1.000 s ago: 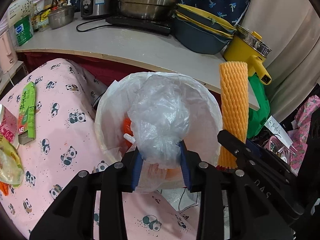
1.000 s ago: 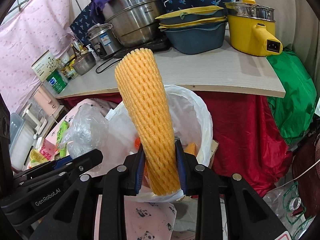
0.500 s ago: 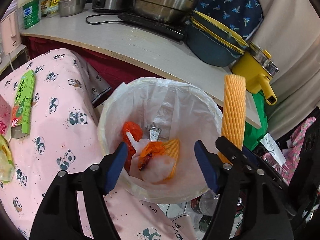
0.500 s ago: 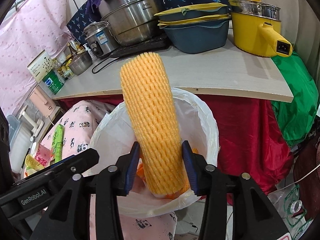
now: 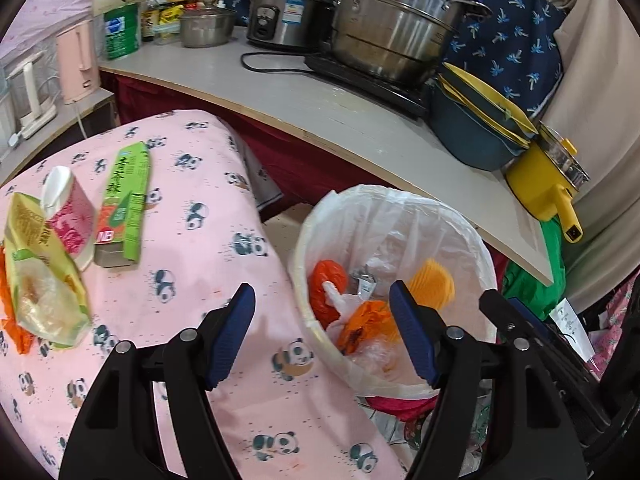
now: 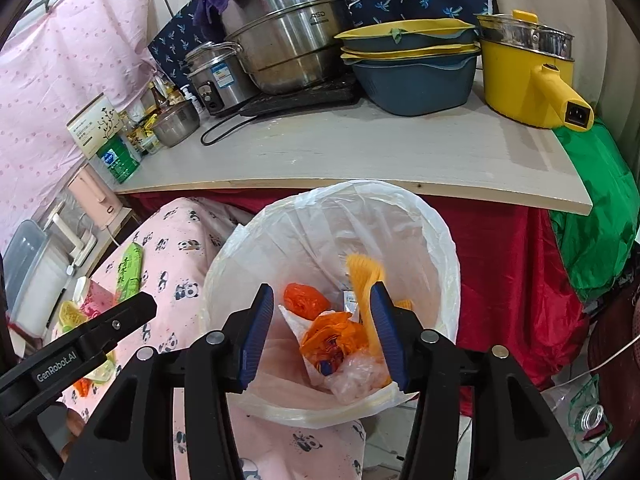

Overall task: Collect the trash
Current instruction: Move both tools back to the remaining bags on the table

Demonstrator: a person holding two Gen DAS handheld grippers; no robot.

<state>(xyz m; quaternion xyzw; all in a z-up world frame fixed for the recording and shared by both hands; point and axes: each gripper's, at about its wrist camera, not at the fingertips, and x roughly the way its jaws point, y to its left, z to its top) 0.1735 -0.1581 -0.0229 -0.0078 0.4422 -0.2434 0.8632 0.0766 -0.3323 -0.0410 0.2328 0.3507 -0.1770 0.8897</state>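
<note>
Thin translucent white plastic liner [image 6: 436, 236] in the bin, crinkled, faintly glossy. Orange foam net sleeve [image 6: 364, 280] inside, ribbed and matt. Crumpled orange plastic bag [image 6: 332, 340], shiny; clear film wad [image 6: 356, 372] beside it, wrinkled. Pink cotton-like cloth [image 5: 192, 184] with panda print, matt, soft folds. Green cardboard carton [image 5: 126, 204], smooth printed finish; paper cup [image 5: 66, 216], matt. Brushed steel stockpot [image 6: 288, 36], dull sheen, smudged. Pale laminate countertop [image 6: 360, 152] with raw wood edge. Glossy yellow enamel-look pot [image 6: 524, 76]. Matt black plastic on left gripper [image 5: 320, 338] and right gripper [image 6: 322, 336], ridged blue rubbery pads [image 6: 256, 332].
</note>
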